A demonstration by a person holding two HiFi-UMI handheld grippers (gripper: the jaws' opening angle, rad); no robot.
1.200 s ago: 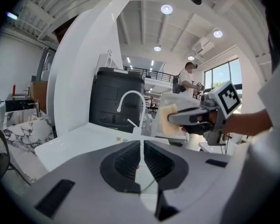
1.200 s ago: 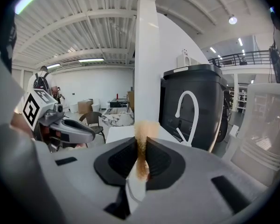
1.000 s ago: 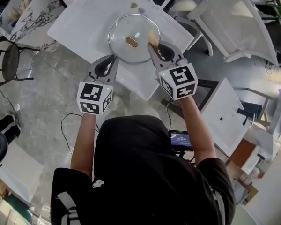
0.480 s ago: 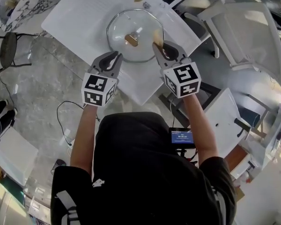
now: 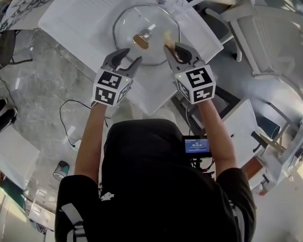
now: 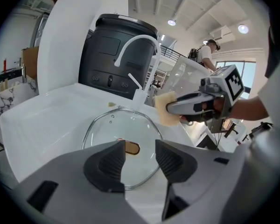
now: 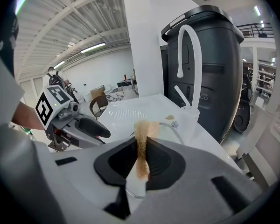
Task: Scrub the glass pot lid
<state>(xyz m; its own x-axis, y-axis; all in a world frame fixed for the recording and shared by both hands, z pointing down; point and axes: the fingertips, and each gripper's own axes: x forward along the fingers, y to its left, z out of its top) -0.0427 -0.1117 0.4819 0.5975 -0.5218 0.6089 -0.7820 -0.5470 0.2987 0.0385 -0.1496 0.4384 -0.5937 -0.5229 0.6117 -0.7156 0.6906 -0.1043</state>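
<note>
Two handheld grippers are positioned at the near edge of the glass pot lid [image 5: 129, 26], which lies flat, knob [image 5: 141, 39] up, on the white worktop [image 5: 91, 14]. The left gripper [image 5: 127, 56] is at the lid's near-left rim. Its jaws have just been opening and now stand apart, released, with nothing between the pads. The lid [image 6: 116, 129] and its brown knob [image 6: 130, 147] show through the gap, beyond the jaws. The right gripper [image 5: 174, 48] is at the lid's near-right rim with its jaws clenched on a tan sponge [image 7: 142, 139]. The sponge [image 5: 167, 38] projects past the fingertips over the lid's right edge. A white curved faucet [image 6: 135, 50] stands at the far side of the worktop, in front of a dark cylindrical bin [image 6: 107, 55].
</note>
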